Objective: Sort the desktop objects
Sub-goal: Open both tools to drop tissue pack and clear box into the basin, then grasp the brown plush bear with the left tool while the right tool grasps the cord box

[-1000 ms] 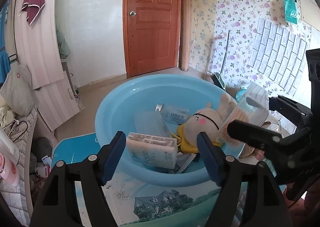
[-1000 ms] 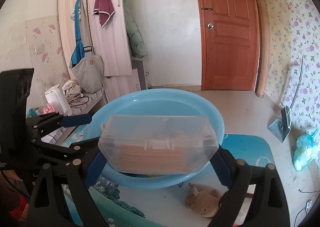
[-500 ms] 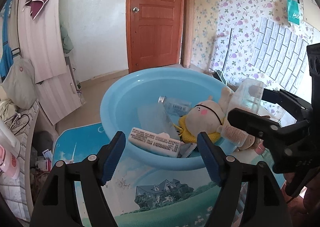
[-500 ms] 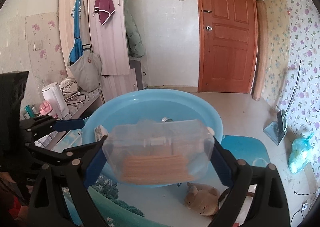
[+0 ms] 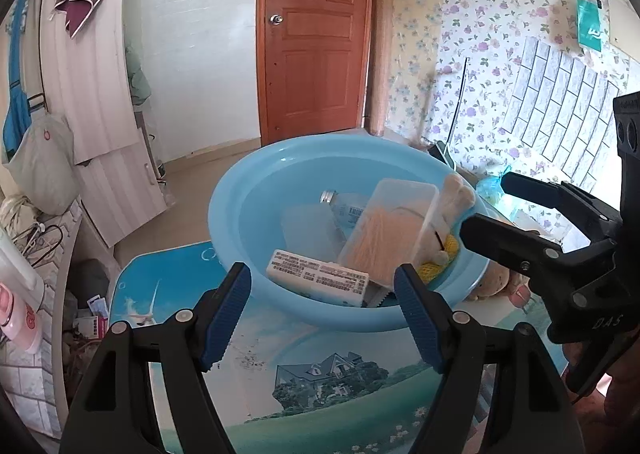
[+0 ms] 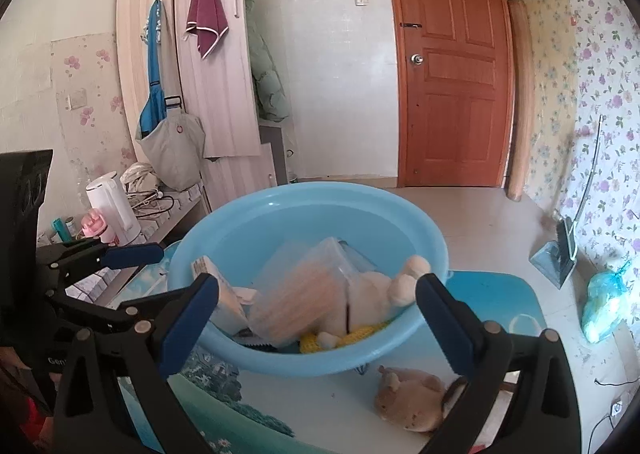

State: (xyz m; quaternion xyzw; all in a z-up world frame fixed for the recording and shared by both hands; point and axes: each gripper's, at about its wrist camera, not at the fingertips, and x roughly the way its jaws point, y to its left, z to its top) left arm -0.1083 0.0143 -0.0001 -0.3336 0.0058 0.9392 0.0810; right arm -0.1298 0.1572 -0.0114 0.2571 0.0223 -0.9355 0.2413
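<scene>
Now both grippers hang spread w/ nothing between the fingers: left gripper [image 5: 322, 286], right gripper [image 6: 318, 304]. Clear box of cotton swabs [image 5: 386, 230] lies tilted inside the blue basin [image 5: 240, 210], leaning on a cream plush toy [image 6: 374, 294], beside a white labelled box [image 5: 318, 278] and a small bottle [image 5: 344, 206]. Basin sits on a tabletop [image 5: 304, 382] w/ a printed landscape cover; a brown plush [image 6: 412, 400] lies just beside it. Room: wooden door [image 6: 452, 66], floral wallpaper, white kettle [image 6: 112, 210] on a side shelf.

The clear box of sticks [image 6: 298, 300] is motion-blurred, hiding part of the plush toy [image 6: 384, 294].
</scene>
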